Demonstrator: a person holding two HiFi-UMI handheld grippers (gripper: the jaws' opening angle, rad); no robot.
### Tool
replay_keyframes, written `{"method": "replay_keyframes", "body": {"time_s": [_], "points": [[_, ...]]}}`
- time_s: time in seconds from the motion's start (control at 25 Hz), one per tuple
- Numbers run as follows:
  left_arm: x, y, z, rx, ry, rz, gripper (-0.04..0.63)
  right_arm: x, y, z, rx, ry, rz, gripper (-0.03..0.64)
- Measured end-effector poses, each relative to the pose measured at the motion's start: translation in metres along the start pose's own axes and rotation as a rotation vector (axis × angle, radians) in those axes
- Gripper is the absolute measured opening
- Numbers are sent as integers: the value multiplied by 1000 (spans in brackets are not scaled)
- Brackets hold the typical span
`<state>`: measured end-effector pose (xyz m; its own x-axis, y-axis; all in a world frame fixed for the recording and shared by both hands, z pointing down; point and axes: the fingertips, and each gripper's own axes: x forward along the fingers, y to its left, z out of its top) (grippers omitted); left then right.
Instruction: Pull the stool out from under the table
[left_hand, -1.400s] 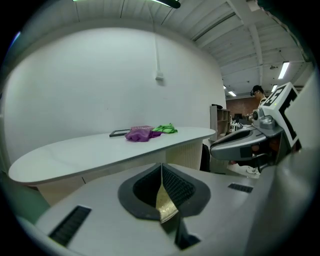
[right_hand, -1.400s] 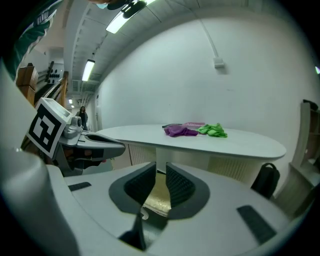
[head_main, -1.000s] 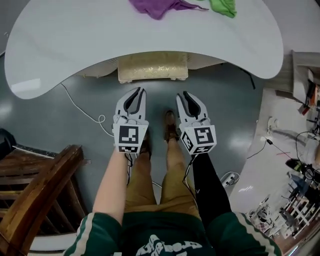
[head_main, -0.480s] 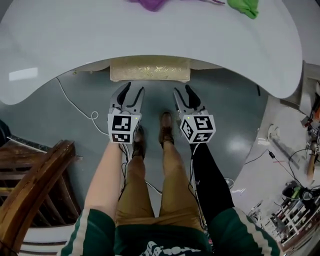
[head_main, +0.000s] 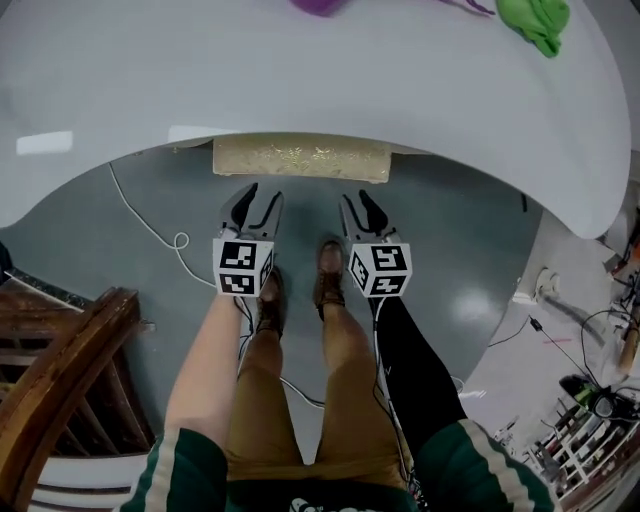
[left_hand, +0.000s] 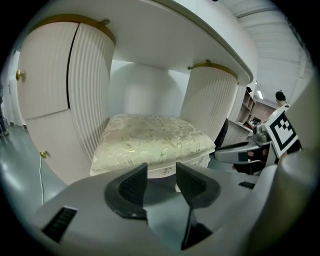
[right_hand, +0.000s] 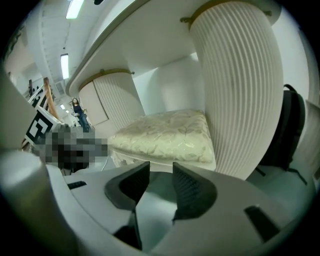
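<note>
Looking down, head view: stool (head_main: 300, 159) tucked under the white table (head_main: 300, 80), only its front edge showing. Left gripper (head_main: 260, 199) and right gripper (head_main: 356, 204) hang near it, side by side, not touching it.

Left gripper view: jaws partly apart, have just been opening, nothing between them; pale floral cushion (left_hand: 150, 140) straight ahead, between fluted table legs (left_hand: 90, 85).

Right gripper view: jaws at a narrower gap, have just been closing, nothing between them; cushion ahead, beside a fluted leg (right_hand: 235, 90).
</note>
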<state>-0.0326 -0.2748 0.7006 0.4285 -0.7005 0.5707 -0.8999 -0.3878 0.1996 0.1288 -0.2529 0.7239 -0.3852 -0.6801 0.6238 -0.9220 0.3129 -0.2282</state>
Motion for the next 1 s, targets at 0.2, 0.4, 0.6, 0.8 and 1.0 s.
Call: {"method": "replay_keyframes", "body": {"time_s": [0.2,0.4,0.6,0.8,1.0], "points": [[33,1,-19,4,-22,-5,170,31,-8,-18,-15,-35,-40,134],[32,1,-15,-23,-83,-25,133,36,3,-9,36,-107,4,180],[10,22,-9,-73,-97,3,195,6,-23,3,109,-145,-37,222],[-10,67,-6,-97,-91,52,259,-12,-72,20,138,-162,-107,246],[-13,82,14,-109,-114,-13,307,-7,-81,28,182,-160,-11,290]]}}
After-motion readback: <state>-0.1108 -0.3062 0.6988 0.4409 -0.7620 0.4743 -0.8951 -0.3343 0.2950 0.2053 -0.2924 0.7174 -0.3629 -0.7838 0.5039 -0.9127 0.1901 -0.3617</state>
